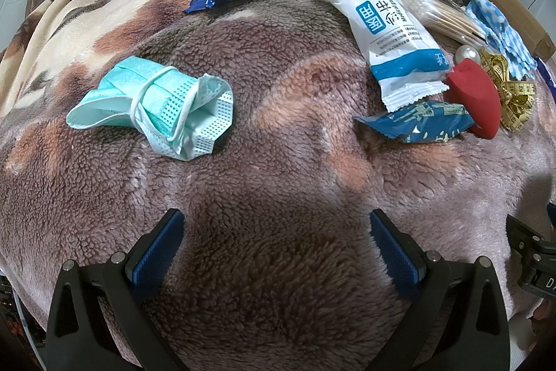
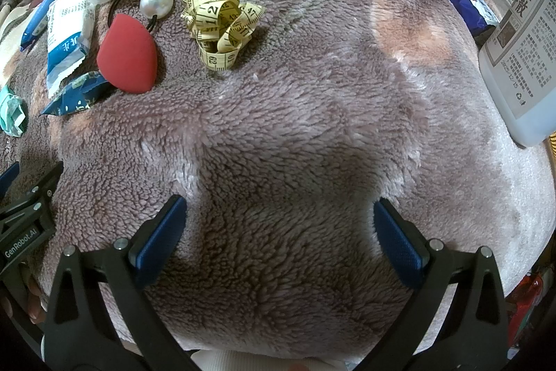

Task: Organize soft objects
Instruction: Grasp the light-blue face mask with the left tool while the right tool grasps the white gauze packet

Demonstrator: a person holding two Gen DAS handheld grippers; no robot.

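Left wrist view: the left hand-held gripper [image 1: 276, 232] hovers released over the fleece blanket [image 1: 278, 162], a crumpled green mask [image 1: 153, 106] ahead-left. The right hand-held gripper [image 2: 279, 221] is released too, a yellow tape measure [image 2: 219, 19] ahead-left of it.

Left gripper [image 1: 277, 225] with black angular plastic arms, silver screws, fingers [image 1: 392, 240] faced in ribbed blue pads, right gripper [image 2: 279, 214] the same, white "GenRobot.AI" lettering on a black body
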